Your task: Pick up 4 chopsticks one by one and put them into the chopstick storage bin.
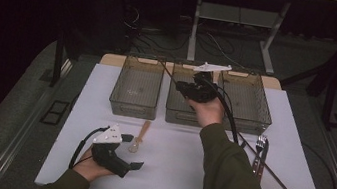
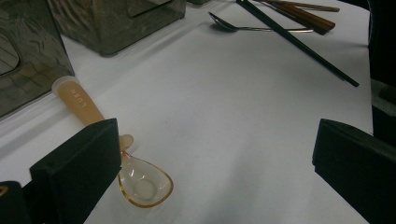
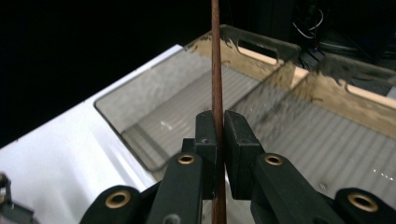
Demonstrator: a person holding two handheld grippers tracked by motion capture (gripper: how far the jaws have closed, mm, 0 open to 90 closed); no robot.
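Above the middle bin [image 1: 186, 102]: right claw [image 3: 217, 135] pinching a brown chopstick [image 3: 215, 70], long axis along the bin's length; left claw [image 2: 210, 163] spread.

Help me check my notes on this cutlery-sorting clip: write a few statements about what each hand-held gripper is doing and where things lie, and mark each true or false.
1. The right hand-held gripper is shut on a brown chopstick. True.
2. The left hand-held gripper holds the amber spoon. False: its jaws stand wide open and the spoon lies on the table beside one jaw.
3. Three clear bins stand in a row at the far side of the table; the left bin is one of them. True.
4. The fork lies inside the right bin. False: it lies on the white table, near its right edge.
5. The right hand-held gripper is over the bins. True.
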